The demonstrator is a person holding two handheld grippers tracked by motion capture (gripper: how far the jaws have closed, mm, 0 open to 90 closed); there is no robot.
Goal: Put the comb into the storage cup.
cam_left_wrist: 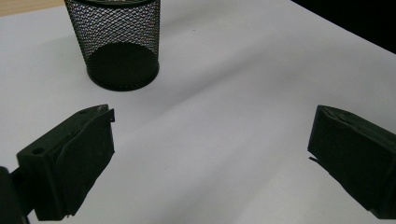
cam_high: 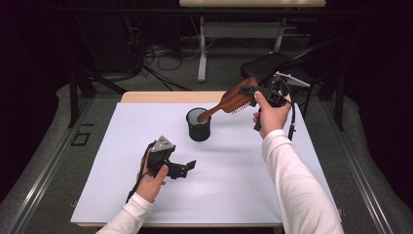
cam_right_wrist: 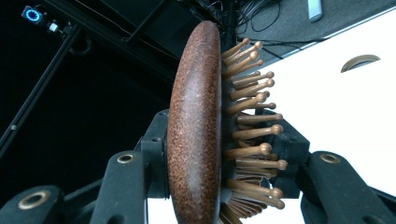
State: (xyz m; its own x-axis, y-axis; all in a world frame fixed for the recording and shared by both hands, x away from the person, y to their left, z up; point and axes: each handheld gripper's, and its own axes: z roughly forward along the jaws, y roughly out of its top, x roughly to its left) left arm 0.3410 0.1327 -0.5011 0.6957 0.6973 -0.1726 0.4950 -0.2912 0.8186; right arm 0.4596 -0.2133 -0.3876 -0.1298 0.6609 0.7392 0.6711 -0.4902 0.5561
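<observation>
A brown wooden hairbrush (cam_high: pixel 234 101) hangs tilted over the table, its handle tip reaching down into a black mesh cup (cam_high: pixel 198 125). My right gripper (cam_high: pixel 254 93) is shut on the brush's head; in the right gripper view the brush (cam_right_wrist: pixel 196 135) stands edge-on between the jaws, its wooden bristles (cam_right_wrist: pixel 252 130) pointing right. My left gripper (cam_high: pixel 187 167) rests low over the white table sheet, in front of and to the left of the cup. Its jaws stand open with nothing between them (cam_left_wrist: pixel 210 154). The mesh cup (cam_left_wrist: pixel 119 44) stands beyond them, at the upper left.
A white sheet (cam_high: pixel 229 180) covers most of the table, with a strip of bare wood (cam_high: pixel 165 96) along the far edge. Beyond the table are a dark chair seat (cam_high: pixel 265 66), a desk frame (cam_high: pixel 203 44) and loose cables (cam_high: pixel 160 58) on the floor.
</observation>
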